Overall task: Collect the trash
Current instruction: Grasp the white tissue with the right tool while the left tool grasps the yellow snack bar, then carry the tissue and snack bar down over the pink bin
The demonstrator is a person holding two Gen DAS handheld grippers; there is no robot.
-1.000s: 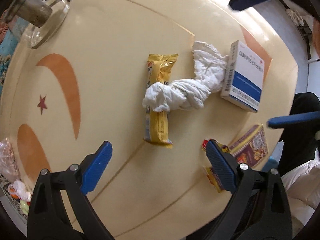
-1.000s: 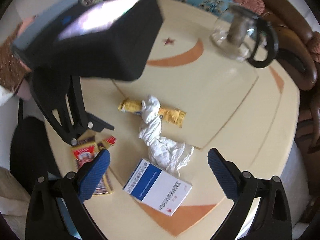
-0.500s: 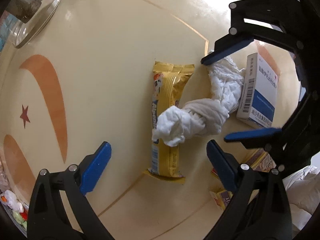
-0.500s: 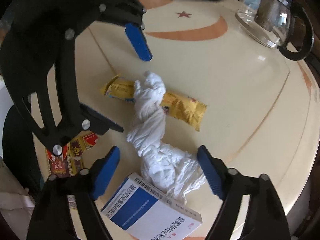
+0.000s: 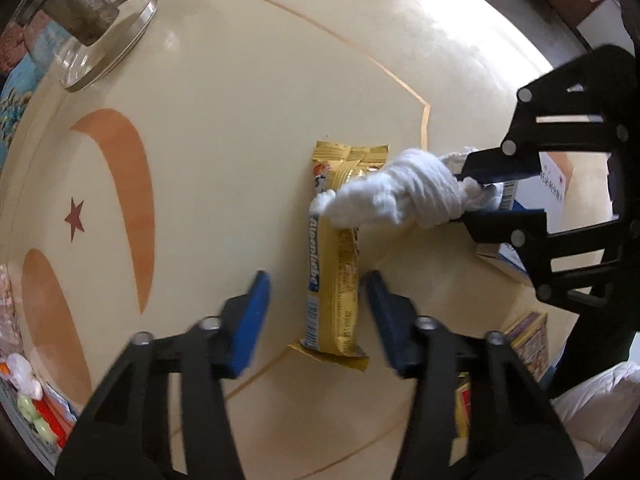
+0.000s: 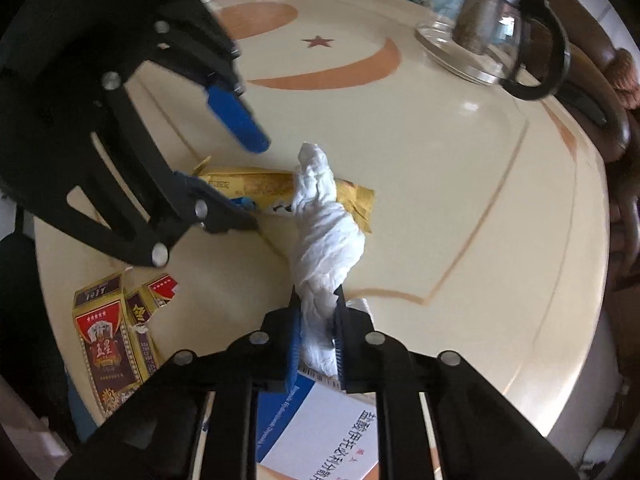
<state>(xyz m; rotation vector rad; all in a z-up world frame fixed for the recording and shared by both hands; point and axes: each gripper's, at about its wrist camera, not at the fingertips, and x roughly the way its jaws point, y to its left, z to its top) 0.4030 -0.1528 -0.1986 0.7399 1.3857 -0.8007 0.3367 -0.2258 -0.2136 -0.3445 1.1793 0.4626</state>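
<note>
A yellow snack wrapper point(image 5: 334, 280) lies flat on the cream table point(image 5: 224, 128). A twisted white tissue point(image 5: 400, 200) lies across its far end. My left gripper point(image 5: 316, 292) is open, its blue pads on either side of the wrapper's near end, just above the table. My right gripper point(image 6: 316, 328) is shut on the near end of the tissue point(image 6: 324, 248). In the right wrist view the wrapper point(image 6: 256, 188) lies beyond the tissue, with the left gripper point(image 6: 244, 168) around its left end.
A glass teapot point(image 5: 92, 20) stands at the far left of the table. A white and blue medicine box point(image 6: 320, 428) lies under my right gripper. Red and gold cigarette packs point(image 6: 116, 336) lie at the table's edge. Sweets point(image 5: 28, 404) sit by the left rim.
My right gripper has closed on the tissue. My left gripper has moved in over the wrapper's near end and its jaws have narrowed around it.
</note>
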